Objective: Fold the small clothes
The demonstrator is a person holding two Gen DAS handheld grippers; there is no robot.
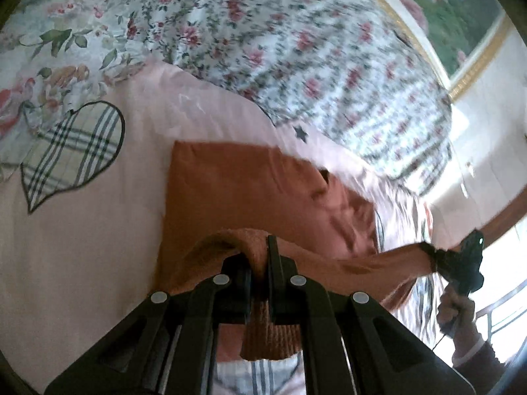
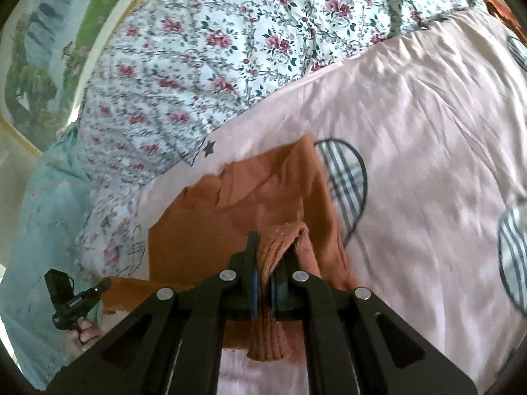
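Note:
A rust-orange garment (image 1: 250,191) lies partly on the pink bed sheet (image 1: 82,247) and is lifted at its near ribbed hem. My left gripper (image 1: 258,263) is shut on one corner of that hem. The right gripper shows at the right of this view (image 1: 461,260), holding the other end of the stretched hem. In the right wrist view my right gripper (image 2: 266,263) is shut on the ribbed hem of the orange garment (image 2: 250,191). The left gripper (image 2: 75,299) shows at lower left there, in a hand, holding the hem's far end.
A floral quilt (image 1: 296,42) is bunched behind the garment, also in the right wrist view (image 2: 210,49). The pink sheet (image 2: 428,138) has plaid heart patches (image 1: 72,154). A framed painting (image 1: 461,16) hangs on the wall. A light-blue floral cloth (image 2: 42,197) lies at left.

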